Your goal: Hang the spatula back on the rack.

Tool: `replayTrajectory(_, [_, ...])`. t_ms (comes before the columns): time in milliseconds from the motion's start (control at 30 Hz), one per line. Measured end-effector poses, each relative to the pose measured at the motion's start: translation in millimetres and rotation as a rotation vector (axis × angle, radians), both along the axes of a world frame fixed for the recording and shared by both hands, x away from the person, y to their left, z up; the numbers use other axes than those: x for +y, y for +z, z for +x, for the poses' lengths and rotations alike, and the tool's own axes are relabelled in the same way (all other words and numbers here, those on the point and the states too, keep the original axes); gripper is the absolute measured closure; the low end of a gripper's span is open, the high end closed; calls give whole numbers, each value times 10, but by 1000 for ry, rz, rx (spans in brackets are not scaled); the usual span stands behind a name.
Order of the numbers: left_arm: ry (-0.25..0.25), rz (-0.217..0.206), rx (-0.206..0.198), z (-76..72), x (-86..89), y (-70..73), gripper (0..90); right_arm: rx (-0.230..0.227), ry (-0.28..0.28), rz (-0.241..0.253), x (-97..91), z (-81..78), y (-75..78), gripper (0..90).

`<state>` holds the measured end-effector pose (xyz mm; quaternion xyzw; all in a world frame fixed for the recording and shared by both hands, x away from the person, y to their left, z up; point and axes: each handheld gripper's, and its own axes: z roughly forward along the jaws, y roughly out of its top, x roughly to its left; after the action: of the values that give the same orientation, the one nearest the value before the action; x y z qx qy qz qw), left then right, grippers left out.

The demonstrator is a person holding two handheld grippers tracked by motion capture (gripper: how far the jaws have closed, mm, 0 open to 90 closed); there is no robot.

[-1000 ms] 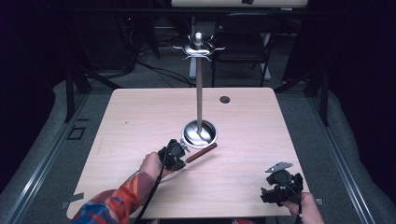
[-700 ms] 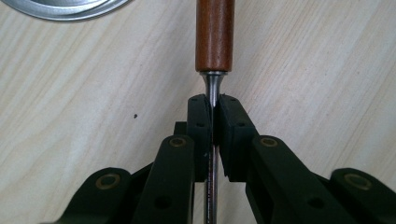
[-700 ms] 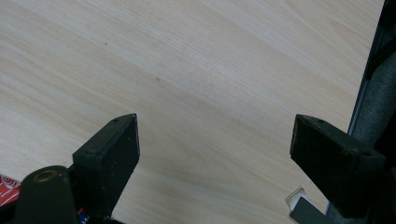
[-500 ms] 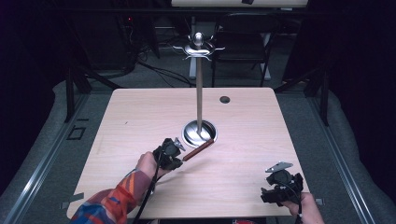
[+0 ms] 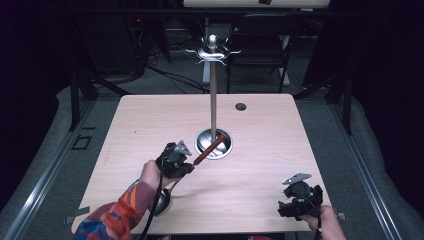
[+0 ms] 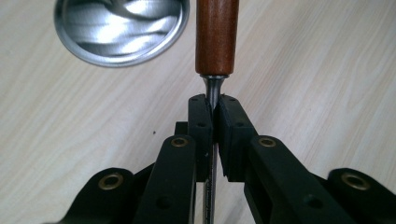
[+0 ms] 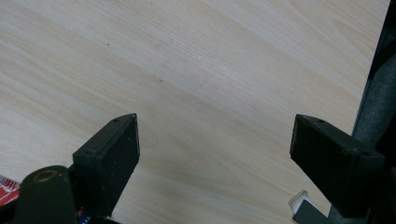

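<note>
A utensil with a reddish-brown wooden handle (image 5: pixel 209 149) (image 6: pixel 217 37) and a thin metal shaft is pinched in my left gripper (image 5: pixel 189 161) (image 6: pixel 212 116). The jaws are shut on the shaft just below the handle. The handle slants up over the rim of the round shiny base (image 5: pixel 220 145) (image 6: pixel 121 28) of a metal stand. Its pole (image 5: pixel 213 100) rises to a crown of hooks (image 5: pixel 212 50). A dark rounded shape (image 5: pixel 162 201) shows under the left hand. My right gripper (image 5: pixel 295 199) (image 7: pixel 215 140) rests near the table's front right corner, open and holding nothing.
The light wooden table (image 5: pixel 150 125) has a small dark hole (image 5: pixel 241 106) near its far edge. Its right edge (image 7: pixel 373 70) lies close to the right gripper. A dark chair (image 5: pixel 260 45) and cables stand behind the table.
The left gripper has risen and shifted slightly with the utensil, and the handle now tilts up over the stand's base. The right gripper has stayed where it was.
</note>
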<state>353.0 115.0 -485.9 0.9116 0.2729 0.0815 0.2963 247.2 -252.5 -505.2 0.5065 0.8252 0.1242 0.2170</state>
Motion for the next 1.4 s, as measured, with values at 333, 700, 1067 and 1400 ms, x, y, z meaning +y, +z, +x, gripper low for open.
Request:
replayTrajectory(333, [24,-152,-153,-125,177,236,848,1,27,-3,36,17,6,157])
replayTrajectory(700, [58,-310,-296,-145,262,575,849,3,28,5,38,26,4,157])
replayTrajectory(1067, [89,-350,-340,-116,326,688,848,7,29,0,48,32,0,157])
replayTrajectory(1400, [127,-353,-365,43,317,720,848,3,29,-2,46,29,-6,156])
